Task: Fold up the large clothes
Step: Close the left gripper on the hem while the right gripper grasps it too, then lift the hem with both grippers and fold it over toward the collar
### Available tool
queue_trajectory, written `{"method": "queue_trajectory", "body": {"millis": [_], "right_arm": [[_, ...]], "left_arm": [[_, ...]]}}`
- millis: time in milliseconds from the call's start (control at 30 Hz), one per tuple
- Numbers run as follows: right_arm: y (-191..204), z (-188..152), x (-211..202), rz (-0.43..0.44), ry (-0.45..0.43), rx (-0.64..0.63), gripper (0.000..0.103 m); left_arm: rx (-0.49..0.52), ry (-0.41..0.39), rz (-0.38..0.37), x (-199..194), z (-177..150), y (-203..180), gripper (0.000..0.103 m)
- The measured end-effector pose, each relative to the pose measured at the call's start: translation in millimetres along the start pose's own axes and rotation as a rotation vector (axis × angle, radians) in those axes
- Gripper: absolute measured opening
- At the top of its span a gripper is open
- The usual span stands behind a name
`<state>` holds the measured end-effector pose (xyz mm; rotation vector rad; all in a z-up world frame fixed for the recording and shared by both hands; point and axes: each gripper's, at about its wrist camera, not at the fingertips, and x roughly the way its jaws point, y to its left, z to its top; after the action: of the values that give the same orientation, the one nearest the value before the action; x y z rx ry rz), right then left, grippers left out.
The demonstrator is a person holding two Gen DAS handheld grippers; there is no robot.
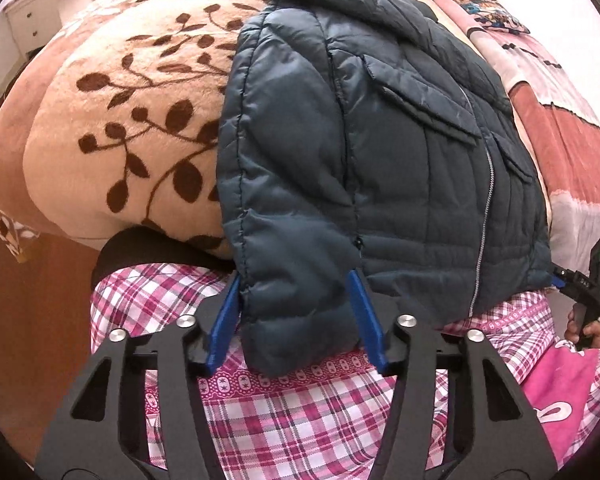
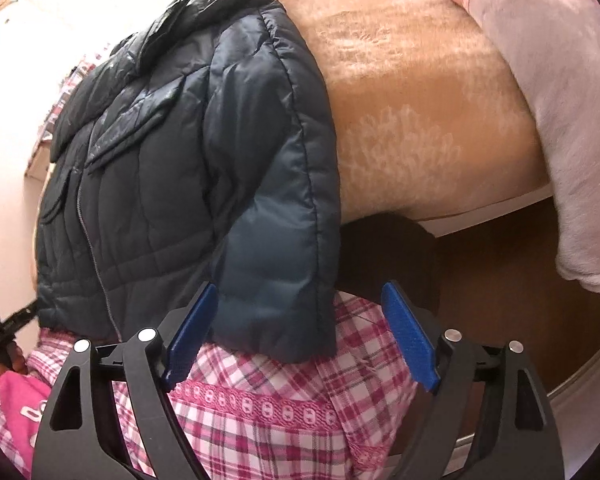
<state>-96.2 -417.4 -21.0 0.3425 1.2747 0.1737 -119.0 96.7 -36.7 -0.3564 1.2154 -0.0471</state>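
Observation:
A dark blue quilted puffer jacket point(image 1: 380, 140) lies zipped, front up, on a beige floral blanket point(image 1: 140, 120), its hem and sleeves hanging over the near edge of the bed. My left gripper point(image 1: 294, 276) has its blue pads point(image 1: 224, 320) against both sides of the jacket's left sleeve cuff point(image 1: 300, 312). In the right wrist view the same jacket point(image 2: 160, 160) shows its other sleeve cuff point(image 2: 276, 300). My right gripper point(image 2: 300, 286) stands wide around it. One pad point(image 2: 188, 336) is next to the cuff, the other is apart from it.
A person in pink plaid clothing point(image 1: 280, 420) stands against the bed edge under both grippers. A white drawer unit point(image 1: 32, 20) is at the far left. A pink and white blanket point(image 2: 560, 120) drapes off the bed's right side, above brown wood point(image 2: 500, 300).

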Motion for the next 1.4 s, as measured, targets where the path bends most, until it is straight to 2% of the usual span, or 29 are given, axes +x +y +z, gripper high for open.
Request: {"method": "queue_trajectory", "body": {"millis": [100,133,200,267,300,367,467,700,833,1033,1233,1400], "right_arm": [[4,1,5,0.020,0.020,-0.021,0.077],[5,0,8,0.024,0.032,-0.026,0.073],[4,0,12,0.018,0.045,-0.031,0.063],[2,1,14,0.036,0.048,-0.026,0.044],[0,1,14,0.050,0.051,-0.017,0.042],[-3,1,13,0.090,0.059,-0.001,0.025],[-4,0,3,0.124,0.040,-0.004,0.017],[-5,-7,-34,0.200,-0.052,0.013,0.013],[-6,-16,-52,0.223,-0.082,0.011,0.013],[-14,-31,-65,0.244,-0.069,0.011,0.013],[-2,-14,-61,0.268,-0.078,0.020,0.013],[8,13,-78,0.316,-0.145,0.016,0.013]], "left_arm": [[-0.025,0.000,-0.020,2,0,4,0.042],[-0.031,0.000,-0.024,1,0,7,0.039],[-0.046,-0.003,-0.036,1,0,9,0.024],[-0.049,-0.012,-0.046,-1,-1,10,0.015],[-0.046,-0.017,-0.048,-2,-1,9,0.013],[-0.026,-0.039,-0.045,-7,-2,5,0.010],[-0.014,-0.069,-0.052,-18,-1,-1,0.008],[0.004,-0.166,-0.099,-65,7,-8,0.008],[0.016,-0.211,-0.095,-89,7,-7,0.008],[0.018,-0.210,-0.096,-97,3,-1,0.008],[-0.006,-0.228,-0.125,-105,4,0,0.008],[0.017,-0.289,-0.155,-124,33,-11,0.008]]}}
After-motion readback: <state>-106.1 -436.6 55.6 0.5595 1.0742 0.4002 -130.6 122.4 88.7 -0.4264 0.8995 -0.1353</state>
